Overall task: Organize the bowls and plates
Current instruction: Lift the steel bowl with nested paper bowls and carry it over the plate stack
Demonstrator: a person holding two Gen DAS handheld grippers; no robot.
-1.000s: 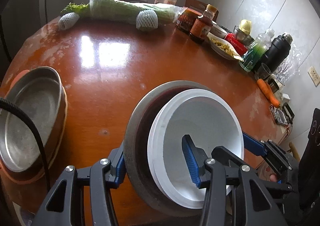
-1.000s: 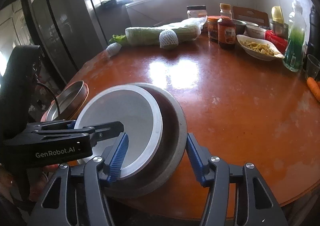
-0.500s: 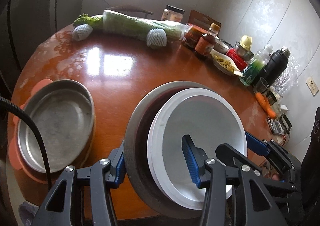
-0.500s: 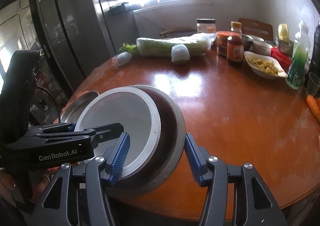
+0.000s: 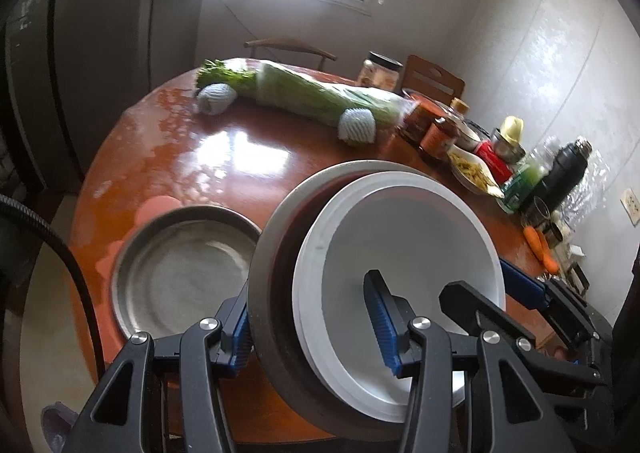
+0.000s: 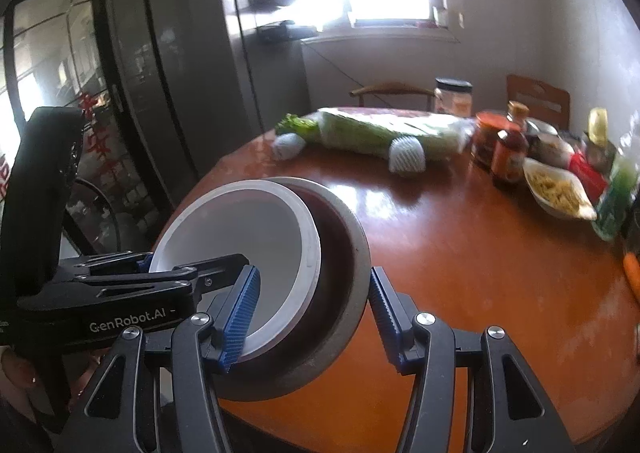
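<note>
A white bowl [image 5: 404, 249] sits nested in a larger grey bowl with a dark inside [image 5: 276, 261]. Both grippers hold this stack above the round wooden table [image 5: 188, 157]. My left gripper [image 5: 308, 325] is shut on its near-left rim, one finger inside and one outside. My right gripper [image 6: 312, 313] is shut on the opposite rim; the stack [image 6: 336, 249] fills its jaws. A metal plate on an orange plate [image 5: 180, 269] lies on the table at the left, below the stack.
Cabbage [image 5: 320, 97], two foam-netted fruits, jars, sauce bottles [image 6: 508, 153], a dish of food [image 6: 556, 193], a black flask [image 5: 564, 173] and carrots [image 5: 540, 249] line the far and right edge. A fridge [image 6: 168, 93] stands at left.
Both grippers have lifted the nested bowls higher and drawn back; the table looks farther away and the metal plate has shifted toward the middle of the left wrist view.
</note>
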